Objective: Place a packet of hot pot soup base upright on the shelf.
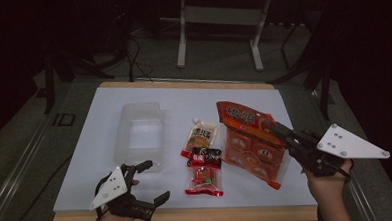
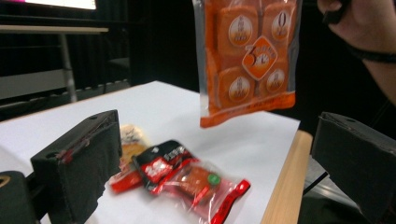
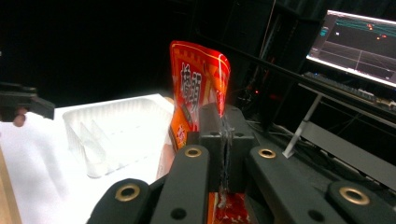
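A large orange snack bag [image 1: 249,138] hangs lifted off the white mat, held at its right edge by my right gripper [image 1: 277,131], which is shut on it. In the right gripper view the bag [image 3: 198,88] stands up between the closed jaws [image 3: 223,135]. The left gripper view has the same bag [image 2: 247,56] dangling above the table. My left gripper [image 1: 149,181] sits open near the table's front left corner, its pads [image 2: 79,163] wide apart with nothing between them. A red-and-black snack packet [image 1: 203,171] and a small beige sauce pouch [image 1: 201,135] lie mid-table.
A clear plastic tray [image 1: 140,135] rests left of centre on the white mat [image 1: 100,144]. The wooden table edge [image 1: 188,217] runs along the front. Behind the table stand metal desk legs [image 1: 181,36] on a dark floor, and a monitor [image 3: 359,44] glows beyond.
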Motion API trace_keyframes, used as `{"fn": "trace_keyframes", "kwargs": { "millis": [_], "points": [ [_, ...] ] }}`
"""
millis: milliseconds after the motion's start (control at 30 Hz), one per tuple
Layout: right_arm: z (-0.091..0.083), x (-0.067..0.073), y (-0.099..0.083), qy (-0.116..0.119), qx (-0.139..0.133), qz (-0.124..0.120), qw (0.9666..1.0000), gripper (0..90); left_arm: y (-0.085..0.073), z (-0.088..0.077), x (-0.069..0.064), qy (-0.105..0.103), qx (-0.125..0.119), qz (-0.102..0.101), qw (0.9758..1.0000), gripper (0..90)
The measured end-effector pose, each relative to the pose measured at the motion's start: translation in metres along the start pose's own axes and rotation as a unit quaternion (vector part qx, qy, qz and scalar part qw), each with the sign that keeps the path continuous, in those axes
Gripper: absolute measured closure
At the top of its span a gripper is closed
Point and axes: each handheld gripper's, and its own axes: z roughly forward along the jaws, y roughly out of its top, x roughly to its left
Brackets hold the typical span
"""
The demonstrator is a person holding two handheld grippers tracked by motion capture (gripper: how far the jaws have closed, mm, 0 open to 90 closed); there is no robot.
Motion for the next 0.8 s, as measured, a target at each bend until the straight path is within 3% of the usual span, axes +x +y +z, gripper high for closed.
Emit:
{"fn": "trace_keyframes", "kwargs": {
  "millis": [100,267,300,367,467,633,767,800],
  "points": [
    [0.001,0.004,0.006,0.006,-0.002,-0.01,0.9999,89.1,0.014,0.01,0.006,-0.014,0.001,0.005,0.9999,2.0],
    [0.002,0.007,0.014,0.01,-0.009,-0.015,0.9998,89.0,0.028,0.024,0.011,-0.019,0.0,0.017,0.9997,2.2],
    [0.002,0.008,0.015,0.011,-0.011,-0.015,0.9998,89.1,0.035,0.033,0.013,-0.023,0.004,0.035,0.9991,3.4],
    [0.003,0.009,0.017,0.014,-0.014,-0.016,0.9997,89.0,0.04,0.041,0.017,-0.027,0.008,0.041,0.9987,4.2],
    [0.004,0.011,0.018,0.016,-0.016,-0.019,0.9996,89.1,0.043,0.05,0.022,-0.039,0.008,0.034,0.9987,4.4],
    [0.009,0.018,0.022,0.028,-0.014,-0.028,0.9991,89.1,0.05,0.075,0.033,-0.078,0.014,0.014,0.9967,4.4],
    [0.012,0.022,0.025,0.036,-0.017,-0.028,0.9988,89.0,0.052,0.083,0.036,-0.087,0.01,0.02,0.9959,7.2],
    [0.012,0.023,0.026,0.039,-0.018,-0.028,0.9987,89.0,0.053,0.089,0.037,-0.102,0.009,0.018,0.9946,7.3]
  ]
}}
